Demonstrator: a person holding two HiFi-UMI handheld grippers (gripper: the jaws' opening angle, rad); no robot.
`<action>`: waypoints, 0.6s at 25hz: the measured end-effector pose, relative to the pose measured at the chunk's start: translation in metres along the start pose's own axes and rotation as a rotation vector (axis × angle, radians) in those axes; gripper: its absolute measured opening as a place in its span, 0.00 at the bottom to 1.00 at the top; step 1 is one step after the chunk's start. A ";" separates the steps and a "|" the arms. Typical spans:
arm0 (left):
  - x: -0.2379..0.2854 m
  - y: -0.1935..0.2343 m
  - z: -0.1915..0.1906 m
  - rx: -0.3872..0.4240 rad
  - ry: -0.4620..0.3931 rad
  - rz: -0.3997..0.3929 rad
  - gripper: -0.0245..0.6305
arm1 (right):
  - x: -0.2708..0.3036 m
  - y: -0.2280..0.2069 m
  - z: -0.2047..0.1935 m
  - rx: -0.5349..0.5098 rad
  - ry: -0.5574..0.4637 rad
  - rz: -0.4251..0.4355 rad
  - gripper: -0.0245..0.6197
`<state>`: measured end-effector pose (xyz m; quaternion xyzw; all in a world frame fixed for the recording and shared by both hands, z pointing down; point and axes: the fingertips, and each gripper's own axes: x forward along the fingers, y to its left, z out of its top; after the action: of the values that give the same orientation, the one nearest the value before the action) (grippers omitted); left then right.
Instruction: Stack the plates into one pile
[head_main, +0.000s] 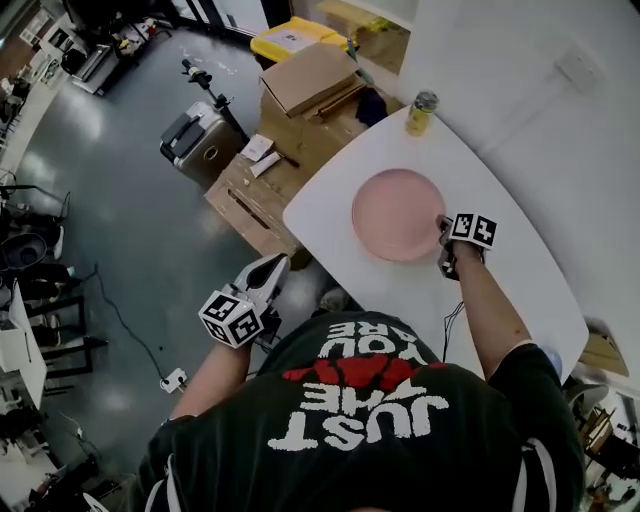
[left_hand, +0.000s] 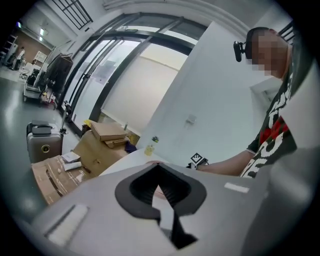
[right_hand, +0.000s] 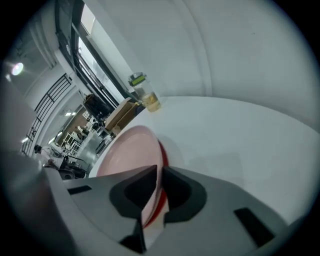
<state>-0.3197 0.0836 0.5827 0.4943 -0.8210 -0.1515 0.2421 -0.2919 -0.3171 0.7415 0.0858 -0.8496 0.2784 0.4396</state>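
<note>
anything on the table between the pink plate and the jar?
Nothing: bare white table between pink plate and jar, seen in the head view.

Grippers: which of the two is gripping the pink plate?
The right gripper: its fingers pinch the rim of the pink plate. The left gripper is off the table, holding nothing.

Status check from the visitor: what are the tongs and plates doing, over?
Right tongs shut on pink plate rim. Left tongs empty, off the table. Jar at far edge, clear of plate.
</note>
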 end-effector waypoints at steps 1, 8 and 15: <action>0.002 0.003 0.000 0.000 0.013 -0.015 0.05 | 0.000 0.003 -0.003 -0.018 0.008 -0.003 0.07; 0.065 -0.012 0.018 0.059 0.102 -0.251 0.05 | -0.064 0.011 0.000 0.005 -0.160 0.012 0.24; 0.089 -0.065 0.023 0.123 0.157 -0.438 0.05 | -0.160 0.049 -0.081 0.040 -0.308 0.290 0.11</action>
<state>-0.3195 -0.0256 0.5534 0.6848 -0.6804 -0.1115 0.2360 -0.1587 -0.2475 0.6317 0.0130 -0.9045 0.3391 0.2582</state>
